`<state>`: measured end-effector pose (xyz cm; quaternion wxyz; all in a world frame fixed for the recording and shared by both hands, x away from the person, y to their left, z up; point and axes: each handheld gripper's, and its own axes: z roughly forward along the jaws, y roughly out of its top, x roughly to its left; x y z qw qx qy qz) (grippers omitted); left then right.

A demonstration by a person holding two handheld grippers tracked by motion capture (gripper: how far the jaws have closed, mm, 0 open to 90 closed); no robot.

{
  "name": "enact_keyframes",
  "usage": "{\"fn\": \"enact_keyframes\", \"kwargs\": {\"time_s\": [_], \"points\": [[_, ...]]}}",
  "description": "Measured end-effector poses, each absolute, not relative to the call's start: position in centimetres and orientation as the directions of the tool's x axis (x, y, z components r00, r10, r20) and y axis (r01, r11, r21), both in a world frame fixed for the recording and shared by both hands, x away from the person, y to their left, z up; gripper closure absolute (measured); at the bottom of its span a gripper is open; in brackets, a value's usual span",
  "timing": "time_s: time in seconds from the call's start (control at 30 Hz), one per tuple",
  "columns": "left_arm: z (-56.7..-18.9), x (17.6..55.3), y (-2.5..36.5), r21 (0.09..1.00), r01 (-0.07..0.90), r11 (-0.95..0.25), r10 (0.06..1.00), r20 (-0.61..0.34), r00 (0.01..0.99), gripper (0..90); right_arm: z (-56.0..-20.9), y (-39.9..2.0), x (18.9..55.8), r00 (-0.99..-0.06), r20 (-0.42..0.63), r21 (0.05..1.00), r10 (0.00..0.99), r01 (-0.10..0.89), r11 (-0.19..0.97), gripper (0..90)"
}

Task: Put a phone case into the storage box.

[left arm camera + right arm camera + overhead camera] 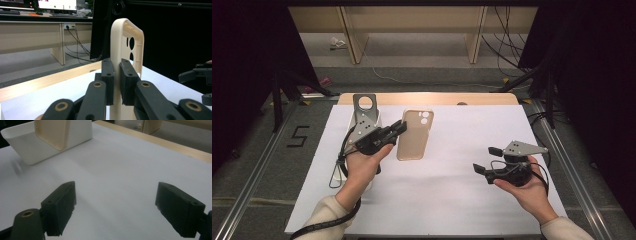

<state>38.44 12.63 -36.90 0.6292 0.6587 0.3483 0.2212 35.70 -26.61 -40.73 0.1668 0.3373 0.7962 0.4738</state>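
White paper covers the table (452, 200) from above, where the left gripper (398, 129) pinches the beige phone case (414, 135); its own view shows pads (108, 82) clamping one edge, so keep it upright, while the right gripper (116, 207) stands spread near the white tray (50, 147).

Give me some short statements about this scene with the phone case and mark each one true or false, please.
1. The left tool is shut on one edge of the beige phone case. True.
2. The right tool also holds the phone case. False: its jaws stand wide apart with nothing between them, above the white table cover.
3. The phone case has camera cutouts near one end. True.
4. The phone case lies inside the white tray. False: it is held up in front of the tray, in the left tool.
5. The two tools touch each other. False: in the high view they are well apart, on opposite sides of the table.
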Motion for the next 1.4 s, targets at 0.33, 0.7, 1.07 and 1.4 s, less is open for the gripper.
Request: {"fn": "enact_keyframes", "kwargs": {"time_s": [0.33, 0.7, 1.07, 1.4], "points": [[-35.7, 39.3, 14.4, 0.985, 0.167, 0.035, 0.757, -0.136, 0.639, 82.9, -40.8, -26.6, 35.9, -0.717, 0.049, 0.866, 0.696, 0.378, 0.328, 17.9], [-34.7, 40.0, 16.9, 0.988, 0.151, 0.036, 0.789, -0.121, 0.603, 82.9, -40.9, -26.6, 36.1, -0.714, 0.045, 0.868, 0.699, 0.375, 0.327, 17.9], [-34.5, 40.6, 18.4, 0.989, 0.145, 0.038, 0.811, -0.115, 0.574, 82.9, -40.9, -26.6, 36.1, -0.711, 0.044, 0.868, 0.702, 0.375, 0.325, 17.8], [-34.2, 41.3, 19.6, 0.99, 0.141, 0.026, 0.826, -0.1, 0.555, 82.9, -40.9, -26.7, 36.1, -0.708, 0.047, 0.868, 0.704, 0.378, 0.322, 17.8]]}}
